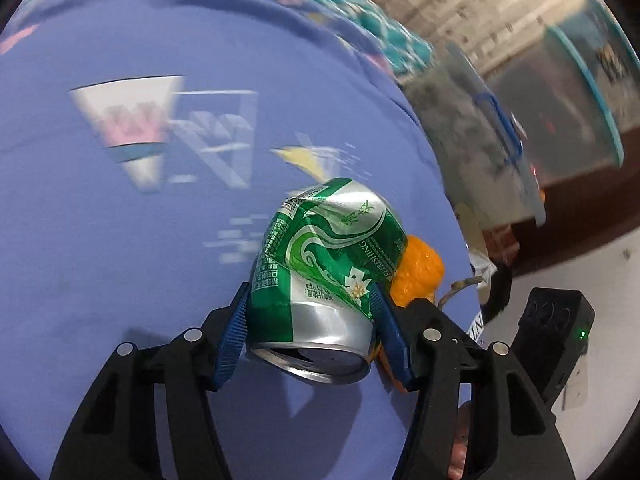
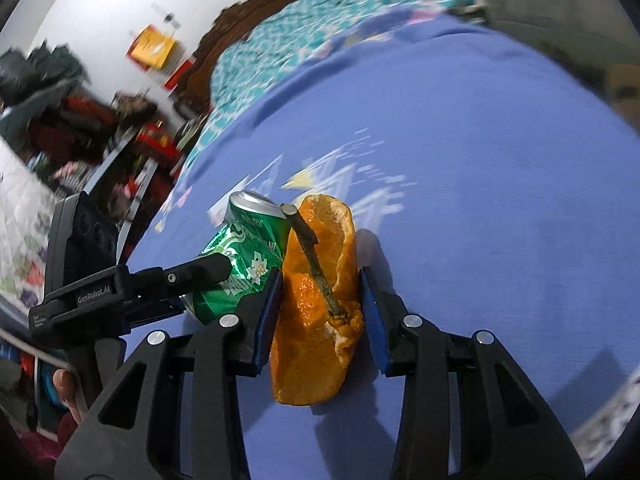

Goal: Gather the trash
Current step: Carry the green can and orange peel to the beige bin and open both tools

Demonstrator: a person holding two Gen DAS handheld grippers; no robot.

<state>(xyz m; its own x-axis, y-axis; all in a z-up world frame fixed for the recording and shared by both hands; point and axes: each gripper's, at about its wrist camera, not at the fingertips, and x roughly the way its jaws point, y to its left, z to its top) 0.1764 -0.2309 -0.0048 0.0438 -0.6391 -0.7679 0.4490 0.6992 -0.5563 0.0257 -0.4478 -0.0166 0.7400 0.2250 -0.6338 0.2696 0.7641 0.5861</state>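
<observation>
A crushed green can [image 1: 324, 264], silver at its dented end, sat clamped in the left tongs [image 1: 310, 300] above a blue bedsheet [image 1: 120, 240]. Only the right wrist view showed the orange peel [image 2: 316, 320] fully: glossy, curled, a twig [image 2: 316, 264] across it, pinched in the right tongs [image 2: 320, 312] just beside the can. The left view alone showed a clear, teal-rimmed bin [image 1: 580, 92] beyond the bed.

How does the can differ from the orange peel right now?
The green can is printed metal, crushed and dented; the orange peel is soft, curled rind with a stem attached. The can sits in the left gripper, the peel in the right gripper. Both are gripped over the purple sheet, side by side.
</observation>
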